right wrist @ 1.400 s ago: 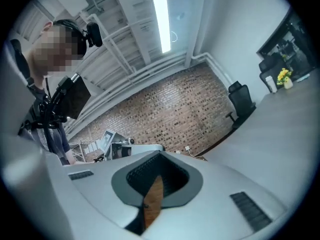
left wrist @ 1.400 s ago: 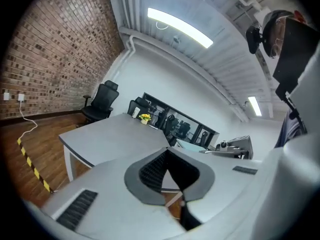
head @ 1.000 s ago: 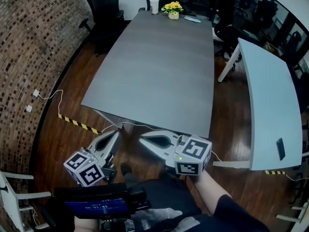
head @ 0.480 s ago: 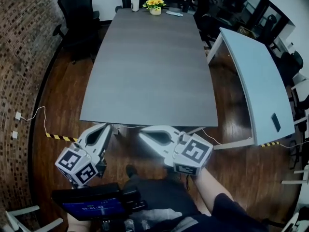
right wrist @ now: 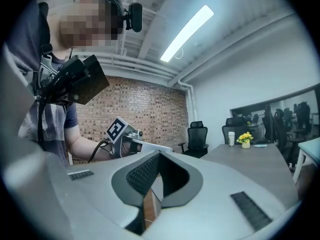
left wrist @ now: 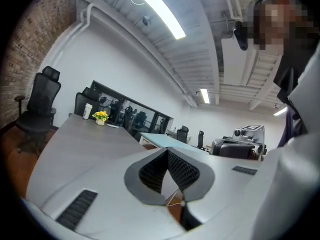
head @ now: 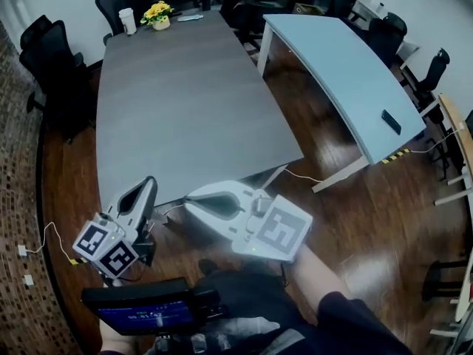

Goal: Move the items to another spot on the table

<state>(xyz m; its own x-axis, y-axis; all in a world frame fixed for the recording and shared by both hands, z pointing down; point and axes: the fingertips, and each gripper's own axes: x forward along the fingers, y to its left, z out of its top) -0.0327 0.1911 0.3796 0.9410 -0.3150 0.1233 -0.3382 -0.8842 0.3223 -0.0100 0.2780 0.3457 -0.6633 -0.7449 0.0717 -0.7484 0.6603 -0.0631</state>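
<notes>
L gripper [head: 150,183] is being held low over the wood floor [head: 347,220], just short of the near edge of a long grey table [head: 185,109]. Its jaws are being kept clenched w/ nothing btwn them, and in the left gripper view its ribbed pads [left wrist: 152,170] are being pressed tip to tip. R gripper [head: 191,200] is being held just beside it, on its right, tips being pointed toward the L gripper. It is likewise being kept clenched & empty, as seen in the right gripper view [right wrist: 159,156]. The task's items are being left at the table's far end, well apart from both grippers: a white cup [head: 128,21], a small pot of yellow flowers [head: 157,15] & a flat pale thing [head: 190,18] too small to be identified. Black office chairs [head: 52,54] are being kept along the table's left side. A pale blue table [head: 332,72] is being shown at right, w/ a small dark flat thing [head: 391,121] on it. A dark device w/ a blue screen [head: 140,313] is being carried at the person's chest.
</notes>
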